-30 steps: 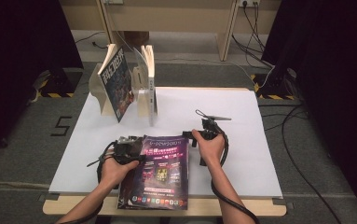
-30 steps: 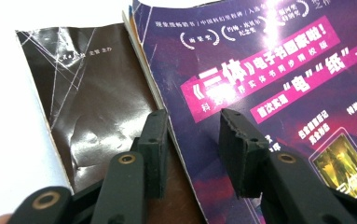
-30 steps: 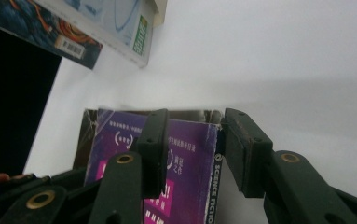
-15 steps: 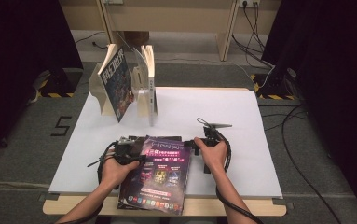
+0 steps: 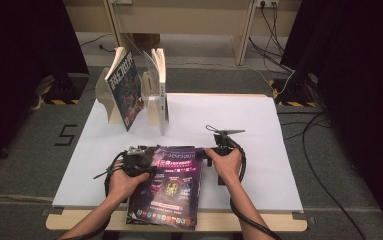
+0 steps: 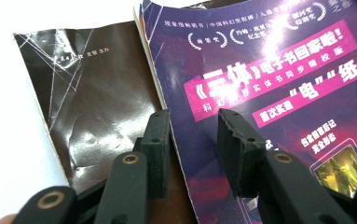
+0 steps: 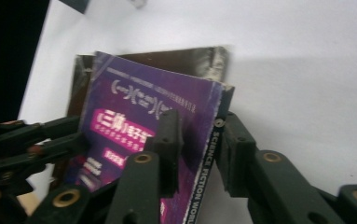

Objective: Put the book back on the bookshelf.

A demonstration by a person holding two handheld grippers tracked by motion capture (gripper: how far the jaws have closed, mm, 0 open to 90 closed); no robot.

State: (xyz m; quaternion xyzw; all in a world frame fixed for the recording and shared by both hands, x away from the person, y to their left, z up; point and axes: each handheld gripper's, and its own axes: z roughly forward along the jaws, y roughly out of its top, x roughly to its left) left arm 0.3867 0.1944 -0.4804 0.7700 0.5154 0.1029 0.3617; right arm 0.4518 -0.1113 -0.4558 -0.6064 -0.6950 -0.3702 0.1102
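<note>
right hand-held gripper [image 7: 192,154] just closing on magazine [image 5: 171,185]

The purple paper magazine [image 6: 278,93] is gleaming, its glossy cover throwing glare. The dark brown creased paper cover [image 6: 97,102] beneath is shining too. Matt white sheeting [image 5: 259,120] is covering the pale wooden table [image 5: 79,220]. Ribbed matt black plastic pads [image 6: 234,140] are looking rough.
</note>
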